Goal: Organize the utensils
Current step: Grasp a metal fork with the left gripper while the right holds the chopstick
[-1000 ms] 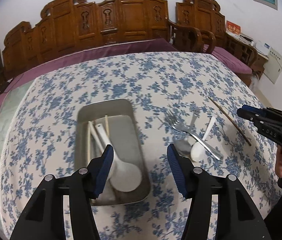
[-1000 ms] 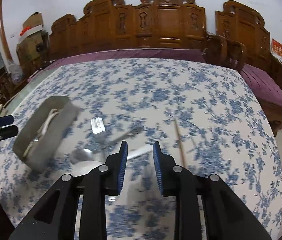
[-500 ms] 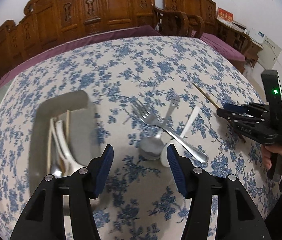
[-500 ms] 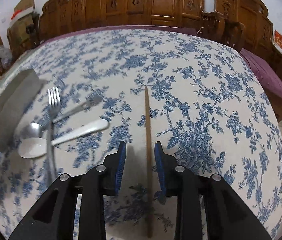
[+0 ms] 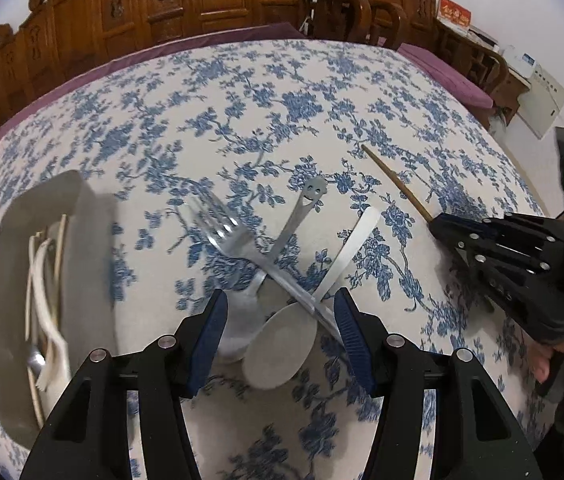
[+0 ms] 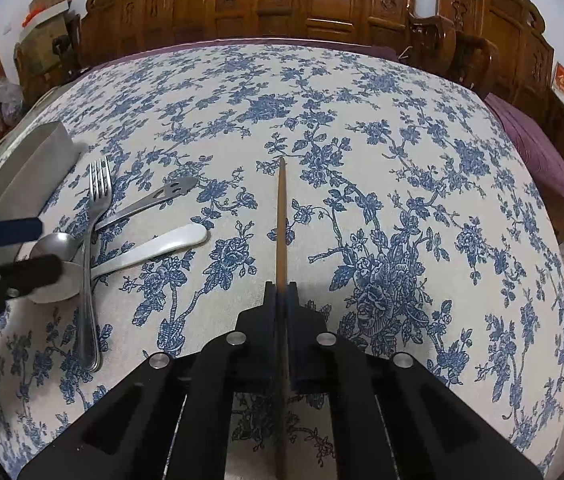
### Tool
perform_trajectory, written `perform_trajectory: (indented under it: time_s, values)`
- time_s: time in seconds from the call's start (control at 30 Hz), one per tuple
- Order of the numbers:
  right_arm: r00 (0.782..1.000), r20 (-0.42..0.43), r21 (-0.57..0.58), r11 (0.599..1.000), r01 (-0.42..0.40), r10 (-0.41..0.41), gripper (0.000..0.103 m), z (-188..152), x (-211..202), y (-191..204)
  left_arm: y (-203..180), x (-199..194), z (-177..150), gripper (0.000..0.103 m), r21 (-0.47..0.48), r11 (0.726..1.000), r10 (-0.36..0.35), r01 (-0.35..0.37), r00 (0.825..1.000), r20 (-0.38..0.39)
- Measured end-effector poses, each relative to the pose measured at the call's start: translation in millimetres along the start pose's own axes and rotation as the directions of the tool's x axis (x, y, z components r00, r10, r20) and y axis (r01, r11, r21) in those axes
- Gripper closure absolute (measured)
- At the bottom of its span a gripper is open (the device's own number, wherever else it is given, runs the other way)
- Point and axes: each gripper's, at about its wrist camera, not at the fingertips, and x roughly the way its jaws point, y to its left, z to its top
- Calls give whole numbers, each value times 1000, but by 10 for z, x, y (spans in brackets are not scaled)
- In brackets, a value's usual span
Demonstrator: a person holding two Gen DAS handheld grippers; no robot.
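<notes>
A metal fork point(image 5: 238, 248) lies crossed over a smiley-handled steel spoon point(image 5: 282, 240) and a white ceramic spoon point(image 5: 301, 316) on a blue-floral tablecloth point(image 6: 381, 160). The left gripper point(image 5: 282, 320), jaws apart, hangs over their bowls. The right gripper point(image 6: 280, 300) is clamped on a brown wooden chopstick point(image 6: 281, 216) lying along the cloth. A steel tray point(image 5: 82, 240) to the left holds white spoons and chopsticks. Carved wooden chairs point(image 6: 341, 4) ring the table.
</notes>
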Motion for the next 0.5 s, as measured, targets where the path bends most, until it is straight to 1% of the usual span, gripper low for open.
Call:
perform_trajectory:
  time_s: [0.07,0.17,0.27,0.33,0.4,0.43,0.5]
  values:
    - [1000,-3,16,1000,-14,14,97,6,-5,-21,-50,67,24,53,2,1000,8,-8,1000,-4]
    - [1000,-5,33,999,-28,28,97,12,-8,-44,-84,147,54,62,0,1000,25,-25,1000,-13]
    - [999,-6,39,998,-40,40,97,20,-12,-50,-83,213,78,67,-19,999,38,-39,999,-21]
    - [999,-4,43,998,-48,49,97,21,-19,-51,-82,258,90,73,-25,998,55,-56,998,-30]
    - [999,-3,47,997,-54,54,97,23,-25,-47,-80,260,91,75,-30,998,56,-57,998,-27]
    - [998,-1,49,997,-56,56,97,26,-31,-46,-81,262,94,80,-32,998,55,-56,998,-28]
    - [998,-1,54,997,-58,58,97,30,-35,-50,-86,266,94,83,-33,997,69,-70,997,-32]
